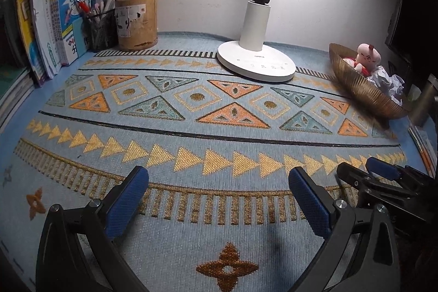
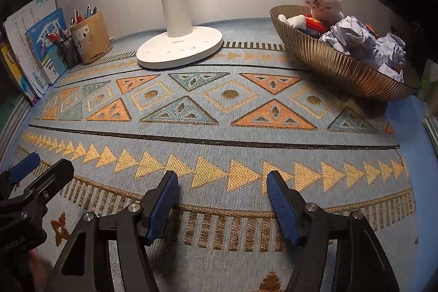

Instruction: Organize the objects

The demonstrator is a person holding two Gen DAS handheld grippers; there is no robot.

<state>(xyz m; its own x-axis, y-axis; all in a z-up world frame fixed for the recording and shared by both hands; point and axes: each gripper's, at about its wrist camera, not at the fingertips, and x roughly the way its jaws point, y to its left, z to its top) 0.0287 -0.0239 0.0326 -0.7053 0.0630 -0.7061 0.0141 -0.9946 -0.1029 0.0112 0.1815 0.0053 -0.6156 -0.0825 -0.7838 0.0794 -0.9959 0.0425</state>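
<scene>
A ribbed golden bowl stands ahead and to the right of the right claw, well apart from it. It holds a pink plush toy with a red and white body at its far end, and crumpled pale paper heaped at its near end, rising above the rim.

Both claws hang over the patterned blue mat that covers the desk, their jaws apart and nothing between the blue pads. The left claw is just beside the right one, to its left.

Ahead of both claws the mat lies bare as far as the white lamp base near the back wall. Far ahead and to the left of the left claw stand a tan pen holder, a black mesh pen cup and upright books, close to the wall. The mat's right edge ends just past the bowl, with plain blue desk beyond it.
</scene>
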